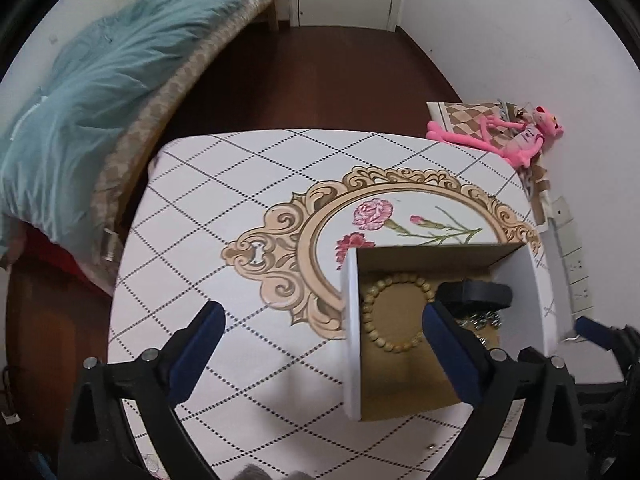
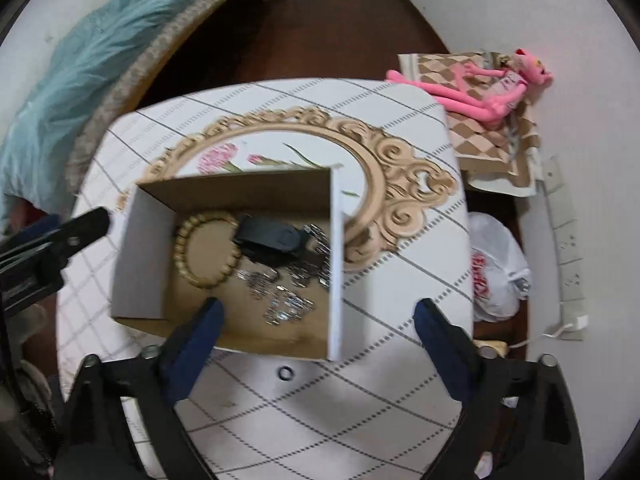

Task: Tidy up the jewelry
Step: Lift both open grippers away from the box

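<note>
An open cardboard box [image 2: 336, 264] with white outer walls sits on the patterned table [image 2: 304, 408]; in the left wrist view it [image 1: 352, 340] is at the right. Inside lie a wooden bead bracelet [image 2: 200, 248], a black band [image 2: 272, 236] and silver chain pieces [image 2: 288, 304]. The bracelet [image 1: 384, 308] and band [image 1: 476, 294] also show in the left wrist view. A small dark ring [image 2: 285, 373] lies on the table just in front of the box. My right gripper [image 2: 316, 340] is open over the box's near right corner. My left gripper [image 1: 324, 344] is open at the box's left wall, empty.
A bed with a teal blanket [image 1: 88, 92] stands left of the table. A pink plush toy [image 2: 480, 84] lies on a checkered cushion at the right wall. A white plastic bag [image 2: 496, 268] and a power strip [image 2: 568, 264] are on the floor at the right.
</note>
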The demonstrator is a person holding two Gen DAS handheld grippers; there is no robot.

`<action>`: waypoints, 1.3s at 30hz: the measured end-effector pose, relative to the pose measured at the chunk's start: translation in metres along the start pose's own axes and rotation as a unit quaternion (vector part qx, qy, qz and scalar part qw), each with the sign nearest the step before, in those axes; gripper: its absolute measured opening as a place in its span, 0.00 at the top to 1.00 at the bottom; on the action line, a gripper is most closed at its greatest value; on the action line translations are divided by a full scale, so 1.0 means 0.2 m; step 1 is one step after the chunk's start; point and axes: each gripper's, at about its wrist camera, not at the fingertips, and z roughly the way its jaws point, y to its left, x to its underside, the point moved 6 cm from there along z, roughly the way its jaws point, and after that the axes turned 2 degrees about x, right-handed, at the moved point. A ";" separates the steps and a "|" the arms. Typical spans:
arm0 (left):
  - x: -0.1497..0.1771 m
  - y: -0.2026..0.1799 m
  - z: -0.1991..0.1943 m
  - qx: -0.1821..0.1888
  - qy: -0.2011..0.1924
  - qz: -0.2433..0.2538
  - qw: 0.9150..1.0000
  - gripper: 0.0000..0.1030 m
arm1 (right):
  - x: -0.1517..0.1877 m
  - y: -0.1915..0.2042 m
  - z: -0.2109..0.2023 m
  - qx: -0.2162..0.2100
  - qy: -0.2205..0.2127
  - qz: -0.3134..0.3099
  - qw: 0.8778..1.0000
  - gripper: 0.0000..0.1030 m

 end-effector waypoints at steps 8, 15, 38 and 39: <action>0.13 -0.01 0.02 -0.006 0.014 -0.002 1.000 0.01 | 0.04 -0.02 0.01 0.020 -0.010 0.006 1.000 0.05; 0.17 -0.02 -0.02 -0.014 0.014 -0.001 1.000 0.01 | 0.06 -0.02 -0.02 0.021 -0.015 0.008 1.000 0.05; 0.20 -0.08 -0.57 -0.006 -0.087 -0.015 0.996 0.01 | 0.16 -0.07 -0.65 0.029 -0.149 0.034 0.988 0.05; 0.21 -0.08 -0.58 -0.004 -0.087 -0.018 0.996 0.01 | 0.17 -0.07 -0.66 0.026 -0.149 0.036 0.988 0.05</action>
